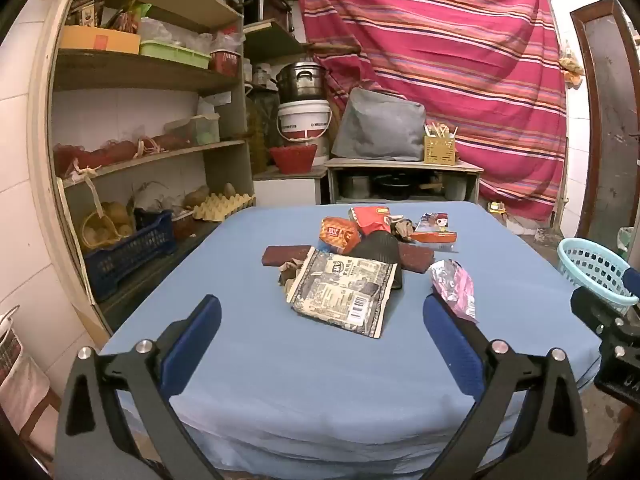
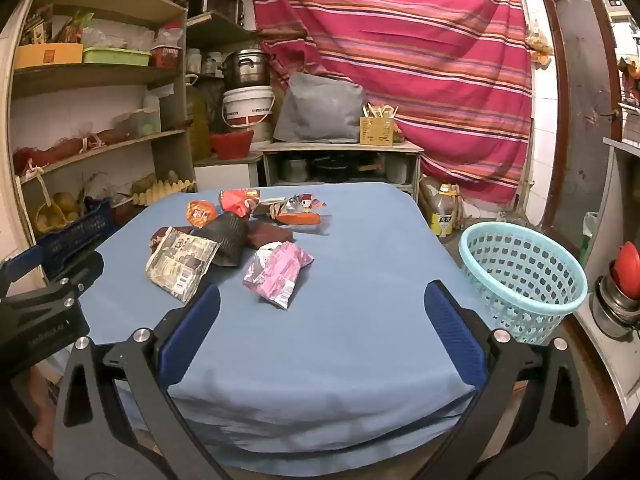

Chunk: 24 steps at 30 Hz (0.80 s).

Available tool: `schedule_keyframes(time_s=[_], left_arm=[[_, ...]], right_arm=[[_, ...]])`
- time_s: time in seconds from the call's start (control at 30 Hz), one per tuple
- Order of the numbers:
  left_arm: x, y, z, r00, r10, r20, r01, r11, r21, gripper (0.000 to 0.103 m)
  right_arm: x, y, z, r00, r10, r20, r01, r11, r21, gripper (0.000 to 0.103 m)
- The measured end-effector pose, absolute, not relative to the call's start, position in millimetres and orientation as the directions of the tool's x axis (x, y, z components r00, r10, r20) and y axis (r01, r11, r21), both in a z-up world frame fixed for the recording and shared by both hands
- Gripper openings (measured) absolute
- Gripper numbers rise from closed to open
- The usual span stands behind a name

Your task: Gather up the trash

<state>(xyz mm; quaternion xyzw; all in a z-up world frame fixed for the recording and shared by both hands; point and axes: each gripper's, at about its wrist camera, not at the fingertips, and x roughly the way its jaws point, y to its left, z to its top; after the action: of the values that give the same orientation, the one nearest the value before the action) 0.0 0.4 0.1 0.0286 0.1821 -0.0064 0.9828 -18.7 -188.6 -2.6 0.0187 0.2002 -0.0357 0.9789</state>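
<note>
A pile of wrappers lies mid-table on the blue cloth (image 1: 280, 360): a black-and-cream packet (image 1: 344, 294) in front, a pink foil packet (image 1: 454, 286) to its right, an orange packet (image 1: 340, 234), a red packet (image 1: 370, 218) and a cartoon-printed packet (image 1: 436, 228) behind. The right wrist view shows the same cream packet (image 2: 182, 264) and pink packet (image 2: 278, 272). A light blue basket (image 2: 520, 276) stands off the table's right side, also in the left wrist view (image 1: 596, 268). My left gripper (image 1: 320, 316) and right gripper (image 2: 322, 304) are open and empty, short of the pile.
Shelves (image 1: 152, 152) with baskets, an egg tray and boxes stand on the left. A low cabinet (image 1: 404, 180) with pots and a striped cloth (image 1: 460, 60) are behind the table. A yellow bottle (image 2: 442, 220) stands on the floor by the basket.
</note>
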Motion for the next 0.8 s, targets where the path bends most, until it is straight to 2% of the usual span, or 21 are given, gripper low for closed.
schedule_keyframes(time_s=[0.8], left_arm=[[-1, 7, 5, 0.933, 0.002, -0.361, 0.021, 0.998, 0.061, 0.099]], right_arm=[[-26, -188, 8, 0.929, -0.067, -0.365, 0.080, 0.997, 0.020, 0.099]])
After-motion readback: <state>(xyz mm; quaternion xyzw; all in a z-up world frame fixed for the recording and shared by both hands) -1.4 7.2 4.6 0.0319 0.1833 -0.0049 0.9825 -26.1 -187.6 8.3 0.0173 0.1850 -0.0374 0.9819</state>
